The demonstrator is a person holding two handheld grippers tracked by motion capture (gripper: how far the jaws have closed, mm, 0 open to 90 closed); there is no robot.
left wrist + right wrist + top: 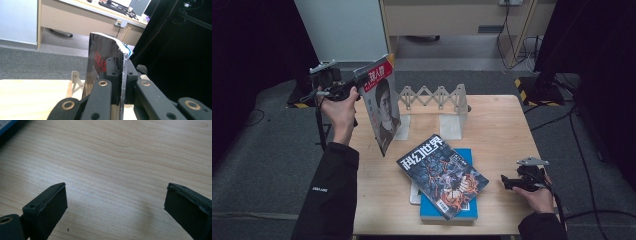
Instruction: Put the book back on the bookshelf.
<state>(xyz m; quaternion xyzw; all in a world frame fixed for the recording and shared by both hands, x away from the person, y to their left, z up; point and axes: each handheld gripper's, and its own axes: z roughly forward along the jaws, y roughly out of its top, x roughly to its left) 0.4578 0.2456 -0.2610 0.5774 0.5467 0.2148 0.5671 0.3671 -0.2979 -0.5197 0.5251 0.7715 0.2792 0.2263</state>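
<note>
The left tongs (357,84) are clenched on the top edge of a red-titled magazine (382,105) with a portrait cover, holding it upright above the left part of the worktop (497,125), just beside the white expanding book rack (434,102). In the left gripper view the black jaws pinch the magazine's (102,55) page edges between them. The rack's slots stand open, with nothing inside. A science-fiction magazine (443,175) lies tilted on a blue book (467,155) near the front of the worktop. The right tongs (508,182) rest at the right edge, jaws spread wide over bare wood (112,157), grasping nothing.
</note>
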